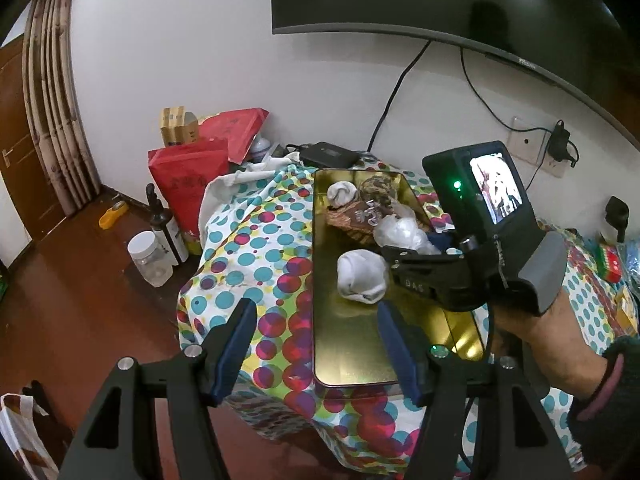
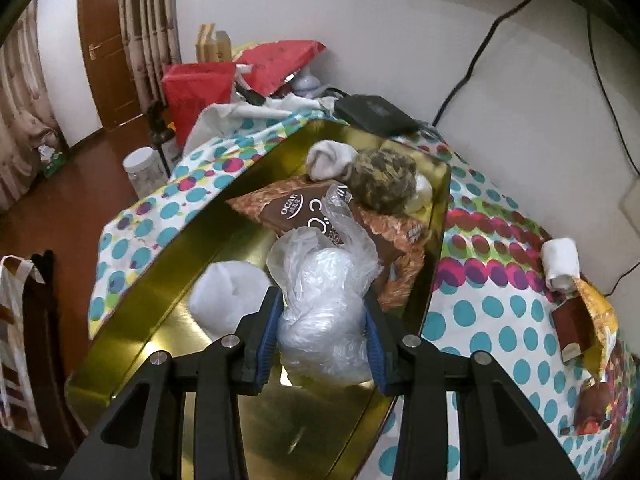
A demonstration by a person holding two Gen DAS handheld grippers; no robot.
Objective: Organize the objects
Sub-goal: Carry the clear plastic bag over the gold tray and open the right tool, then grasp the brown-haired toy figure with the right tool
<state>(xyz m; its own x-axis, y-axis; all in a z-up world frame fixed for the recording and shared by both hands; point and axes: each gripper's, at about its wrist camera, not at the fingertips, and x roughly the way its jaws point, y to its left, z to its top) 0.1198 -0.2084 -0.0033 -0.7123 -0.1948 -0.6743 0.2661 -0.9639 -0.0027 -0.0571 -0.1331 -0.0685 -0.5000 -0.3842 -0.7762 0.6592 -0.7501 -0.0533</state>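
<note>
The right gripper [image 2: 322, 330] is clamped on a crumpled clear plastic bag [image 2: 324, 304] and hangs over the middle of the gold tray [image 2: 132, 316], which sits on a table covered in a spotted cloth [image 2: 460, 320]. The bag is soft and slippery, so the pads may be pinching only loose film. It could slide out as it is lowered, or cling to a pad at release and come back up with the gripper. It is also light enough to spring open and ride up over the tray's low wall. The left gripper [image 1: 316, 350] stands wide and empty over the tray's near left edge. If it drifts inward it could knock the rolled white sock [image 1: 362, 276] or bump the other tool.

Inside the tray, from the left in the right wrist view: the white sock [image 2: 230, 294] near the left wall, and the bag just beside it. Behind those a brown snack packet [image 2: 288, 208] lies flat. At the far end a second white sock [image 2: 330, 158] touches a mottled brown bundle [image 2: 380, 184]. The tray's near end is bare. Outside it, near the table's right edge, a rolled white cloth [image 2: 562, 262] and an open yellow packet [image 2: 592, 320] lie not yet sorted.
</note>
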